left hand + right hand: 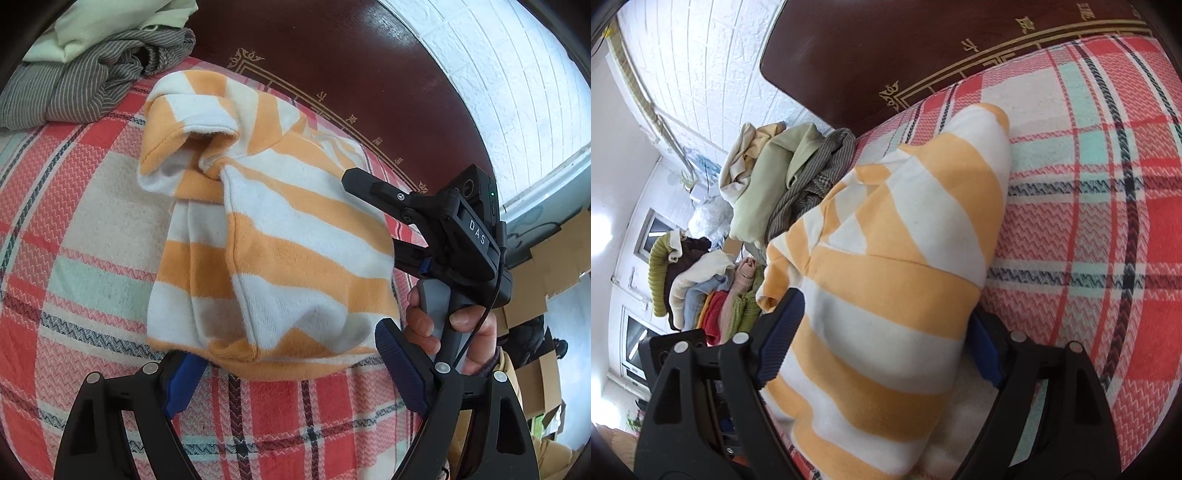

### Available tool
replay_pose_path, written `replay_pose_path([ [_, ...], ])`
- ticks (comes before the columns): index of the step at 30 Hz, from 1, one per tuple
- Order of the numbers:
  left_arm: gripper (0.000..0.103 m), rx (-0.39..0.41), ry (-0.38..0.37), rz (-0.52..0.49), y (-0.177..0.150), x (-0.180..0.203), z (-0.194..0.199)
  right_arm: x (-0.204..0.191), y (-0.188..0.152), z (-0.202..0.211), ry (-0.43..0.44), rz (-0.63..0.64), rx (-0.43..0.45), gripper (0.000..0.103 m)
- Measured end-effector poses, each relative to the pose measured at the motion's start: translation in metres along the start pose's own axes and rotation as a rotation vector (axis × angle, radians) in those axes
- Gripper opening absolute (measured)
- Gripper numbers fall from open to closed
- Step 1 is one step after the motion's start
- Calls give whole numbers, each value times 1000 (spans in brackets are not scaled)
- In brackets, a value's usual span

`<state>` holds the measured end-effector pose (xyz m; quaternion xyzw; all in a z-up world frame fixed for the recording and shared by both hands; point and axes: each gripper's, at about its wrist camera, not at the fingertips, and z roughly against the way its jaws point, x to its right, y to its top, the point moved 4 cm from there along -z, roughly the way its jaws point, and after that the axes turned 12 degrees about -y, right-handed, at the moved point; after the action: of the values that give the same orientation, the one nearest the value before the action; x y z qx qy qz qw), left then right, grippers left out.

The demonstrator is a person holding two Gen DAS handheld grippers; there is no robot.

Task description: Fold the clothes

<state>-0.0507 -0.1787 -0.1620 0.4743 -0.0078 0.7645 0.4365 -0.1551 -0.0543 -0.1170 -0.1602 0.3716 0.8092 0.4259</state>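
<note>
With the left gripper (pixel 291 373) released and the right gripper (pixel 882 343) wide around the striped garment (pixel 280 236) — pad contact we cannot tell — we should pinch its six-o'clock hem evenly.

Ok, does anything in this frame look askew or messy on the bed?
Yes. The orange-and-white striped garment lies bunched on the plaid blanket, one part twisted into a knot-like wad near its top, not flat. Behind it, the grey striped clothing is crumpled in a heap. Nothing looks damaged or spilled.
</note>
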Motion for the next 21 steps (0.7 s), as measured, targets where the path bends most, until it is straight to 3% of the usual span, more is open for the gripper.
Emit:
replay_pose_path([
  [7,82,45,-23,67,10,-4,-7,-2,5,-7,26,6,-37,84],
  [11,60,75,-43,139,16,-13,-9,5,9,-10,50,-15,-83,62],
  [15,50,90,-77,205,21,-21,-13,10,10,-14,97,-43,-126,51],
  [16,48,93,-79,214,21,-22,-15,11,10,-15,110,-54,-137,42],
  [21,35,96,-100,222,26,-18,-20,9,9,-10,185,-98,-133,36],
])
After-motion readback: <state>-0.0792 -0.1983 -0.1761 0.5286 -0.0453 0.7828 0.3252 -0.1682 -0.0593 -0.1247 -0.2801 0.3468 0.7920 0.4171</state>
